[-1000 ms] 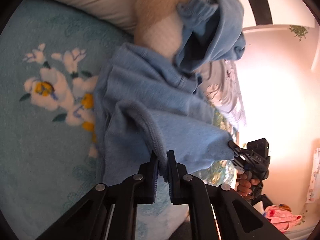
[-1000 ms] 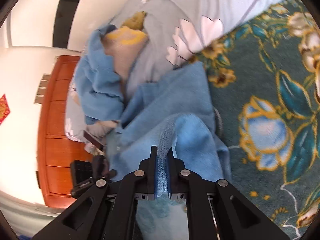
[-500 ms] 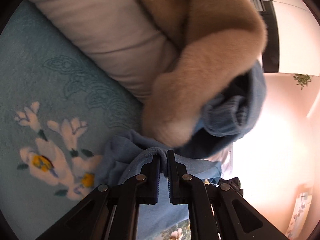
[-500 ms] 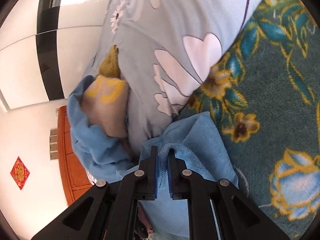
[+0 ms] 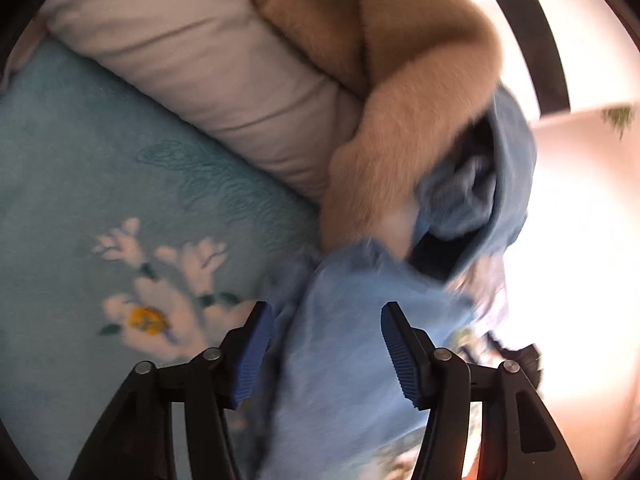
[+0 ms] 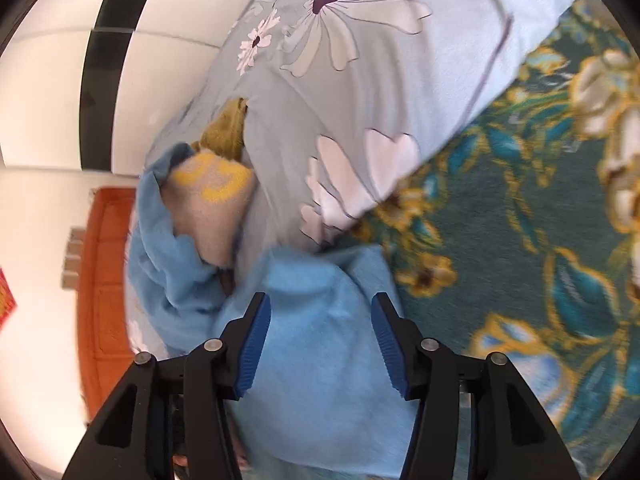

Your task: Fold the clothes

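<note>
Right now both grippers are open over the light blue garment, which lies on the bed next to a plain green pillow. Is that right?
Not quite. The pillow is not plain green: the right wrist view shows it pale grey-blue with a flower print. The rest holds: the left gripper and right gripper are open, having just opened, pads off the light blue garment, which lies on the bed.

Your two wrist cameras look steeply down past their own fingers, close over the bed, both catching the same blue garment (image 5: 344, 360) (image 6: 320, 352) from opposite sides.
</note>
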Tool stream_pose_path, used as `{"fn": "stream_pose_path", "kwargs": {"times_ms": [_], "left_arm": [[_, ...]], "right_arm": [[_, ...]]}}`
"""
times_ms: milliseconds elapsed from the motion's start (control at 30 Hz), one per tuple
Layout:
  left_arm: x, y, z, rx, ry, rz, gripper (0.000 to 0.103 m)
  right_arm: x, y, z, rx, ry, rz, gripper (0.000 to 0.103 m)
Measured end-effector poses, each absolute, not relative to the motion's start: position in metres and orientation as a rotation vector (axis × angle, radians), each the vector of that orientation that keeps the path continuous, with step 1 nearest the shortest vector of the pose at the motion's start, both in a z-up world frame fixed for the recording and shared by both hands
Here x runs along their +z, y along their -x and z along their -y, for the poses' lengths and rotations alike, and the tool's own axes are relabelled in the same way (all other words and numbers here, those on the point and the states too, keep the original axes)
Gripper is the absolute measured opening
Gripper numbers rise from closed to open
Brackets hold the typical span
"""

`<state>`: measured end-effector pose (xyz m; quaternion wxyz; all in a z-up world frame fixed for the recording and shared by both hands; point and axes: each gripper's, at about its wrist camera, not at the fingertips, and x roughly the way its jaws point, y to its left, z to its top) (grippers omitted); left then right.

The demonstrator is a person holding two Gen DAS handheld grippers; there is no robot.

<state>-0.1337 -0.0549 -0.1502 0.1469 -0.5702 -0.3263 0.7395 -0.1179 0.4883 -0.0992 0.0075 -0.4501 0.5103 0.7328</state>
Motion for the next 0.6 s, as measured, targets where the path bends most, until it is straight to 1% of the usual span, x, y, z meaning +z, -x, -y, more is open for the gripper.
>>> {"fn": "stream_pose_path", "kwargs": {"times_ms": [67,200,267,367,400,467,500,533,567,600], "left_arm": [[-0.156,0.118,0.047,2.107,1.709,0.838,0.062],[-0.183,0.092,0.038,2.005,1.821,0.829,0.062],[-0.191,0.084,0.038,1.98,1.824,0.891,0.061],[-0.197,0.077,0.04,1.906,1.789,1.031,0.061],[-0.199,0.076,0.039,1.897,1.787,1.049,0.06],[-0.201,0.072,0.039,1.884,1.781,1.083,0.06],[-0.2,0.069,0.039,1.886,1.775,1.094,0.057],[-0.199,0.067,0.04,1.887,1.771,1.102,0.053],[-0.199,0.064,0.04,1.89,1.774,1.102,0.037],[-0.198,0.062,0.041,1.897,1.782,1.098,0.02]], "right_arm": [[-0.102,0.1,-0.486,2.285,1.476,-1.495,0.054],[-0.126,0.064,-0.474,2.211,1.606,-1.518,0.054],[-0.136,0.055,-0.469,2.183,1.621,-1.551,0.054],[-0.144,0.057,-0.458,2.184,1.605,-1.621,0.054],[-0.145,0.061,-0.455,2.192,1.597,-1.632,0.054],[-0.148,0.066,-0.451,2.196,1.577,-1.663,0.054],[-0.148,0.065,-0.451,2.192,1.558,-1.68,0.054],[-0.149,0.063,-0.451,2.187,1.539,-1.696,0.048],[-0.15,0.062,-0.451,2.174,1.527,-1.71,0.035],[-0.151,0.06,-0.453,2.162,1.513,-1.727,0.028]]}}
